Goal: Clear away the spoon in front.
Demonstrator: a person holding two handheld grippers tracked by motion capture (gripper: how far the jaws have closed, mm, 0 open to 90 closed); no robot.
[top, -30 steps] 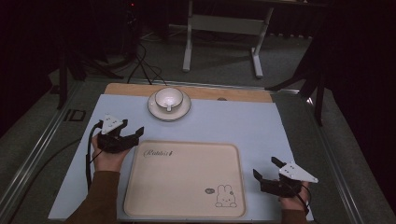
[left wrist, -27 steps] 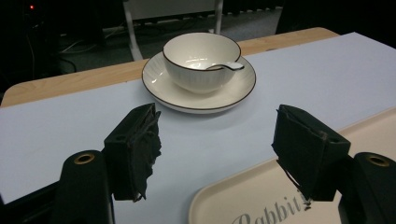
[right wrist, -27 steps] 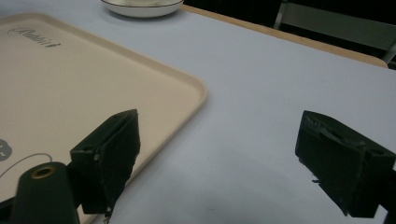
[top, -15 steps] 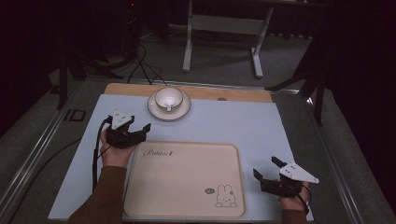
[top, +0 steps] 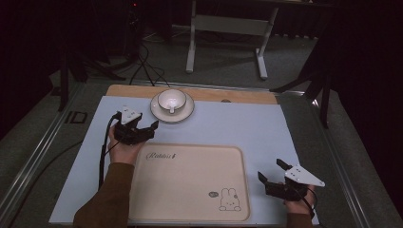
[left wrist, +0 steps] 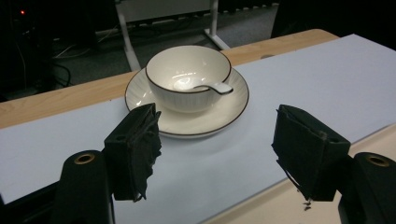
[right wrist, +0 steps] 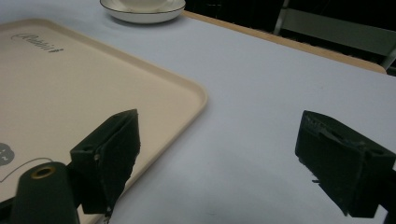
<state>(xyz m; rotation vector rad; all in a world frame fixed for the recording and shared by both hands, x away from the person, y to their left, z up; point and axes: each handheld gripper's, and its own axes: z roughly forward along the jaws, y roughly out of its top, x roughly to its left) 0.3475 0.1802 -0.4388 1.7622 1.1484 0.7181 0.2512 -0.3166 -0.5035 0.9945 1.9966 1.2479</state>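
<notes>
A white bowl (top: 171, 99) with a dark rim stands on a matching saucer (top: 186, 113) at the back of the pale blue mat. A white spoon (left wrist: 211, 87) lies inside the bowl (left wrist: 188, 77). My left gripper (top: 148, 125) is open and empty, hovering just left of and nearer than the saucer (left wrist: 231, 112), jaws pointed at it. A bare beige tray (top: 187, 183) with a rabbit print lies at the front centre. My right gripper (top: 270, 170) is open and empty over the mat, just right of the tray's (right wrist: 70, 79) right edge.
The mat (top: 247, 128) covers a wooden table whose back edge (top: 237, 95) shows beyond it. A black cable (top: 101, 156) trails from the left gripper along the sleeve. Behind the table a white stand (top: 225, 28) and dark frames rise from the floor.
My left gripper has moved right and forward, from the mat's left side to just beside the saucer. The right gripper has stayed put.
</notes>
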